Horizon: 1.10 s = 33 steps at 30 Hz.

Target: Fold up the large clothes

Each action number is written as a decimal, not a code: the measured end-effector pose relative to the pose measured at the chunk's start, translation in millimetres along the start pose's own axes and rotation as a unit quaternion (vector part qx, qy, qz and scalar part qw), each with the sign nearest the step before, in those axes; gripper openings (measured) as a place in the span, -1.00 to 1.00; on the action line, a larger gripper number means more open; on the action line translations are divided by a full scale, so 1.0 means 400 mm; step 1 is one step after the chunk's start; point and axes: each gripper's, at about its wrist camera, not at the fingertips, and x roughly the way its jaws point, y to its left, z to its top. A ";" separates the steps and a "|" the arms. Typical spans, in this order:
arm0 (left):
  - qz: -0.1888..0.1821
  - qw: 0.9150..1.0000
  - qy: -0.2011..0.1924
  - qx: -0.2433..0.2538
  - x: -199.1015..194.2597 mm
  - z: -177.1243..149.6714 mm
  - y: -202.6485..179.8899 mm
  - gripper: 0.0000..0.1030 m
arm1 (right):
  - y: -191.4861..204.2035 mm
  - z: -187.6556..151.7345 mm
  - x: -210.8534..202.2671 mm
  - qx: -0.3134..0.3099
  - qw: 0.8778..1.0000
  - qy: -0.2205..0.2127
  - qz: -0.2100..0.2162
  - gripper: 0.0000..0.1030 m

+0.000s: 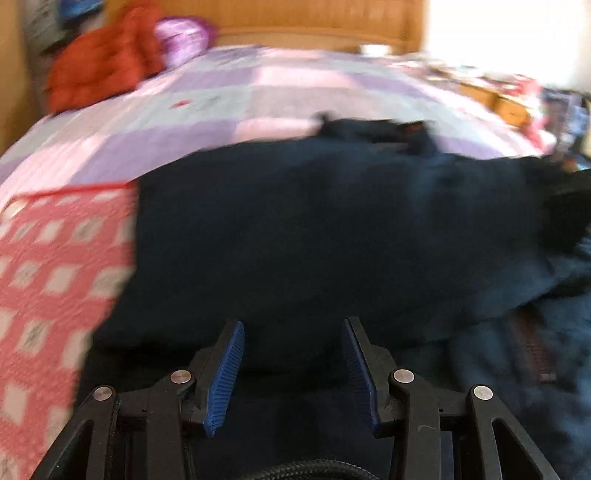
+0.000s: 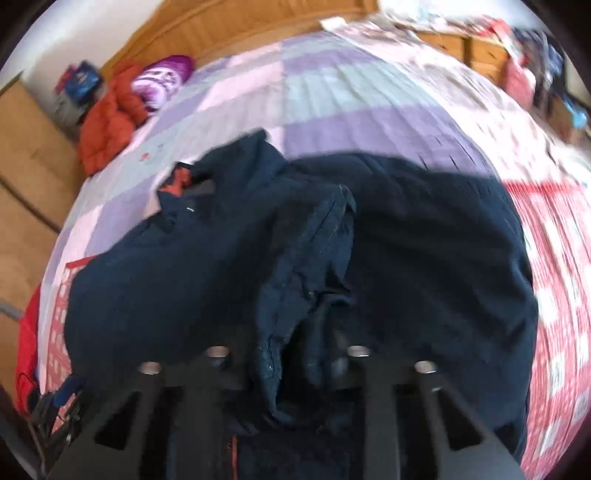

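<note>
A large dark navy garment (image 1: pixel 314 229) lies spread on the bed, blurred by motion. My left gripper (image 1: pixel 292 363) is open and empty, its blue pads (image 1: pixel 226 376) apart just above the garment's near edge. In the right wrist view the same garment (image 2: pixel 424 258) covers the near half of the bed. A bunched fold of it (image 2: pixel 295 295) rises up between my right gripper's fingers, which it hides. My right gripper (image 2: pixel 288 365) is shut on this fold.
The bed has a lilac and pink patchwork quilt (image 1: pixel 229 96) and a red-and-white checked cover (image 1: pixel 48 258) at the near left. An orange jacket (image 1: pixel 99 66) and a purple item (image 1: pixel 181 35) lie near the wooden headboard (image 1: pixel 314 22). Cluttered wooden drawers (image 2: pixel 480 51) stand beside the bed.
</note>
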 end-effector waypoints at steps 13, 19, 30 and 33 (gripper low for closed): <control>0.085 0.966 -0.013 -0.244 0.120 0.055 0.263 -0.04 | 0.087 -0.071 -0.061 -0.074 0.996 -0.028 0.026 -0.59; 0.077 0.955 0.030 -0.283 0.155 -0.003 0.312 -0.03 | 0.033 -0.122 -0.039 -0.062 0.998 -0.026 0.000 -0.59; 0.059 0.995 -0.066 -0.043 -0.053 0.087 0.140 -0.02 | 0.019 -0.159 -0.001 -0.109 0.993 -0.004 -0.039 -0.59; 0.040 0.997 -0.063 -0.032 0.005 0.189 0.117 -0.02 | 0.006 -0.149 -0.010 -0.090 0.995 -0.010 -0.041 -0.59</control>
